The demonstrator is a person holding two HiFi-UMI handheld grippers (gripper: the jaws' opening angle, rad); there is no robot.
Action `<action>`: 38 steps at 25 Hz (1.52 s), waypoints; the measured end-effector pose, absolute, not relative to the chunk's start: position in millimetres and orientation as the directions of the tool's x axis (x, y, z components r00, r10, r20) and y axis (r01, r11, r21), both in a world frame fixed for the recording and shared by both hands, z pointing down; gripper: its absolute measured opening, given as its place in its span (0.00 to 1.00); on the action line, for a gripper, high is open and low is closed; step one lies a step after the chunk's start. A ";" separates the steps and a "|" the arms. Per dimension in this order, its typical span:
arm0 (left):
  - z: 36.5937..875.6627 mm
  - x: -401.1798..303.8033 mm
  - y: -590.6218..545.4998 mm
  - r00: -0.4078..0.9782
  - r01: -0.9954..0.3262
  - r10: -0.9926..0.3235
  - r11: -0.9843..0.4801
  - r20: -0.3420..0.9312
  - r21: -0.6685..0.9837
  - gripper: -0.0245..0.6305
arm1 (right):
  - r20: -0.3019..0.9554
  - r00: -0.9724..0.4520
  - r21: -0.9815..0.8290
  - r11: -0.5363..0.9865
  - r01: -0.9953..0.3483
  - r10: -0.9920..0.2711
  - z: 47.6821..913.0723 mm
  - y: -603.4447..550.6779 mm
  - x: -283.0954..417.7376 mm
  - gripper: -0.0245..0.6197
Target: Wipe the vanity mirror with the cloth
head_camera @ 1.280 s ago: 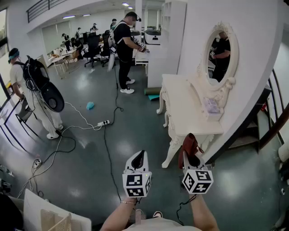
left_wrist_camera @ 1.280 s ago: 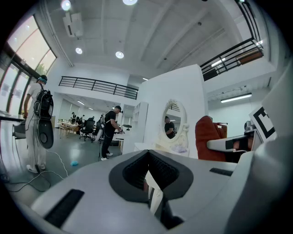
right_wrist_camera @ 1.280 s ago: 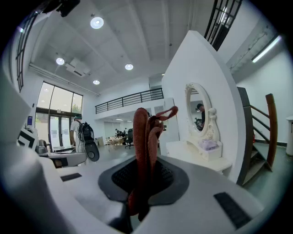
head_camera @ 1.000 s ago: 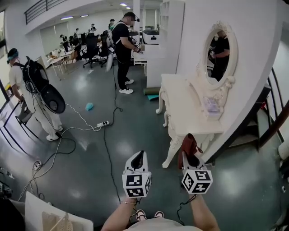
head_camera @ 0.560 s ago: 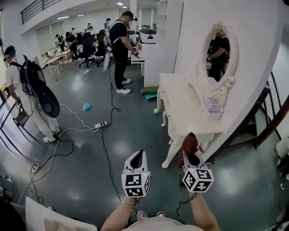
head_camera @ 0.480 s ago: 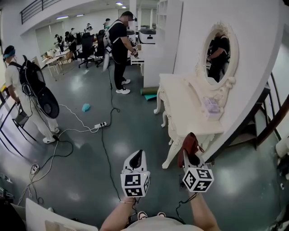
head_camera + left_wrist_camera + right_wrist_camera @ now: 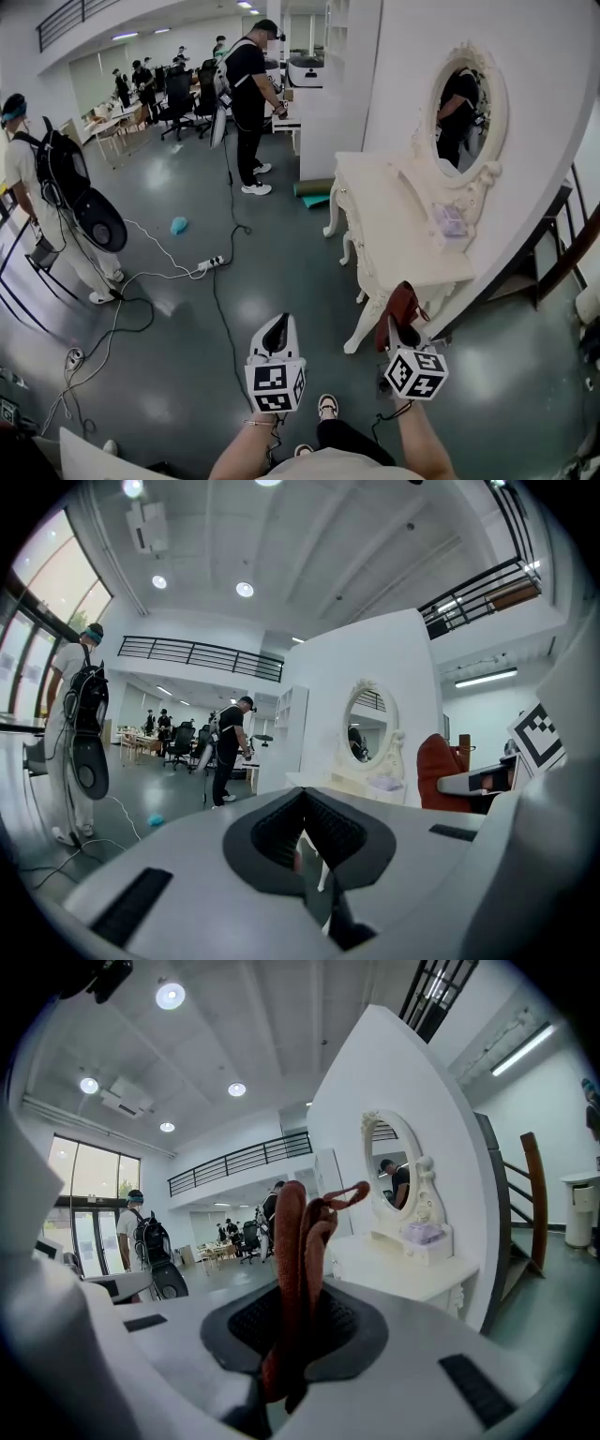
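**Cloth clamped, mirror ahead**

Your right claw [image 7: 403,328] is clamped on the red cloth [image 7: 292,1241], which stands folded between its jaws. Your left claw [image 7: 275,333] has its jaws together with nothing between them. Both hang over the floor, just short of the near end of the white bench [image 7: 389,225]. The oval vanity mirror [image 7: 466,108] stands at the back of the bench, against the wall. Below it, a small white box [image 7: 434,1252] holds something lilac [image 7: 422,1233], too small to identify.

Rust-red cloth [image 7: 397,307], white vanity table [image 7: 394,220], cream-framed mirror [image 7: 466,105], dark grey-green floor [image 7: 281,267]
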State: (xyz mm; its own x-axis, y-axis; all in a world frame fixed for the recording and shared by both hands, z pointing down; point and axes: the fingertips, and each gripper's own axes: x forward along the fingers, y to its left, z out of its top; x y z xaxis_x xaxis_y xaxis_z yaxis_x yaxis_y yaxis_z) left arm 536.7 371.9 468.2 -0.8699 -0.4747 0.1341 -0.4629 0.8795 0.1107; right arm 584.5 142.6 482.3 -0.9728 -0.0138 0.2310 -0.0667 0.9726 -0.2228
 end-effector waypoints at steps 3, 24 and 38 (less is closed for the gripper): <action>477.8 517.1 379.9 -0.874 -0.447 -0.461 0.887 0.154 0.117 0.05 | 0.244 -0.970 -0.237 0.970 -0.062 -0.002 492.0 147.3 562.2 0.14; 477.9 252.3 316.8 -0.908 -0.368 -0.375 0.927 0.186 0.075 0.05 | 0.246 -0.969 -0.251 0.967 -0.051 0.013 493.9 50.7 274.6 0.14; 487.8 157.3 245.1 -0.856 -0.457 -0.453 0.888 0.249 0.045 0.05 | 0.313 -0.947 -0.312 0.935 -0.171 -0.069 526.8 -19.1 213.3 0.14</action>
State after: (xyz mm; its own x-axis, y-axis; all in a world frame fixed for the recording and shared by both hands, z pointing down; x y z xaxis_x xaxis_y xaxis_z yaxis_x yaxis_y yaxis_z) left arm 157.3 245.1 487.8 -0.8561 -0.4529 0.2489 -0.4569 0.8884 0.0449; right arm 213.3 -19.1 526.8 -0.9474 -0.0688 0.3126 -0.1707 0.9347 -0.3116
